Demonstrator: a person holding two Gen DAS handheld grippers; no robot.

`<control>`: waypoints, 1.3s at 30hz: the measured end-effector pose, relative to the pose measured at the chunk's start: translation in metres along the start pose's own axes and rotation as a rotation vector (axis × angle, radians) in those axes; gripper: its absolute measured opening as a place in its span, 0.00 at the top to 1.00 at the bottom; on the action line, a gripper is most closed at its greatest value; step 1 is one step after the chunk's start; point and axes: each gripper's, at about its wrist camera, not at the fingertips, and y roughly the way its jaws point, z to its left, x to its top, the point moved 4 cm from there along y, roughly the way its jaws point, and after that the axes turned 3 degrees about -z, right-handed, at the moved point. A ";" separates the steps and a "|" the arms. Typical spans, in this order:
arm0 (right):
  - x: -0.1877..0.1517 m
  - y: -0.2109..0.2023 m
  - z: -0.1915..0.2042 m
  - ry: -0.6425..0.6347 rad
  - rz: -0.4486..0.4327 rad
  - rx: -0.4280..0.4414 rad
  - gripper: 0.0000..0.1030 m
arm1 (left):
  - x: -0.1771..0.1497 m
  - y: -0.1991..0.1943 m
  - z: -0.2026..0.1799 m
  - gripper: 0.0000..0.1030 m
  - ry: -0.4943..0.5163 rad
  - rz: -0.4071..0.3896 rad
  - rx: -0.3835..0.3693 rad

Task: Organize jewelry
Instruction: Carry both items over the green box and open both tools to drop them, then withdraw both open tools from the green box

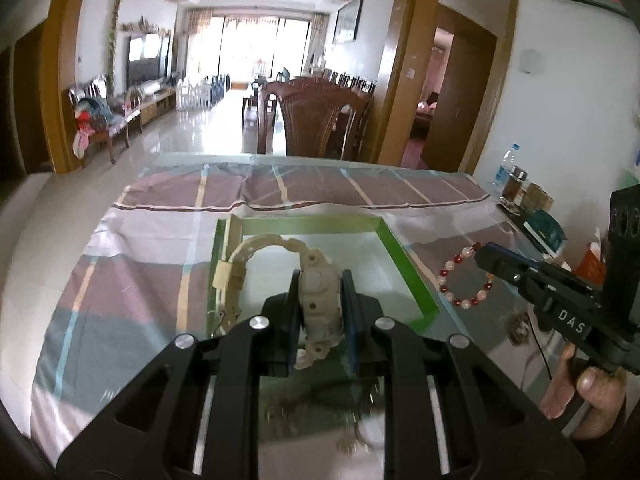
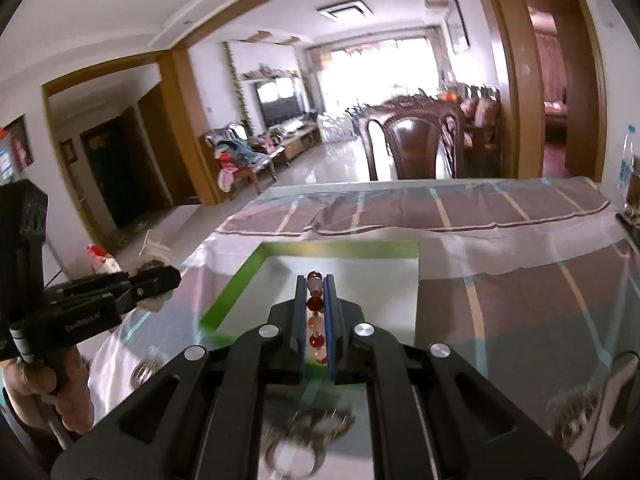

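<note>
Left wrist view: the left gripper (image 1: pixel 320 300) has its fingers (image 1: pixel 291 312) clamped on the case of a beige watch (image 1: pixel 320 300), whose strap arches up and away over the green-rimmed tray (image 1: pixel 394 248); the tray rests on a counter (image 1: pixel 132 280) covered with a striped cloth under a clear sheet; at right, the right gripper (image 1: pixel 486 254) carries a bead bracelet (image 1: pixel 466 276) just outside the tray's right rim. Right wrist view: the right gripper (image 2: pixel 315 312) has its fingers (image 2: pixel 330 320) closed on the bead bracelet (image 2: pixel 315 320), red and pale beads lined up edge-on between the pads, held above the near part of the tray (image 2: pixel 228 300); the left gripper (image 2: pixel 160 280) appears at far left. Handling, as judged: the watch is light but bulky, its case rigid and its strap springy, so the case is the sound hold, a grip on the strap being likely to twist; the bracelet is light and limp, its round beads smooth and apt to roll or slip between flat pads, so a hold across two or three neighbouring beads is safer than a pinch on one; both pieces call for a low release into the tray, since beads may bounce or scatter.
</note>
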 end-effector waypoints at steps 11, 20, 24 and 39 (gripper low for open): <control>0.009 0.122 -0.052 0.102 0.106 -0.075 0.65 | 0.018 0.140 0.043 0.15 -0.122 0.130 0.069; -0.013 -0.024 -0.019 0.016 -0.162 -0.074 0.14 | -0.016 0.004 0.035 0.04 -0.077 -0.162 0.096; -0.058 -0.091 0.006 -0.059 -0.211 -0.091 0.14 | -0.076 -0.061 0.016 0.04 -0.004 -0.221 0.134; -0.180 -0.114 0.042 -0.072 -0.085 -0.076 0.14 | -0.208 -0.095 -0.003 0.04 -0.073 -0.146 0.148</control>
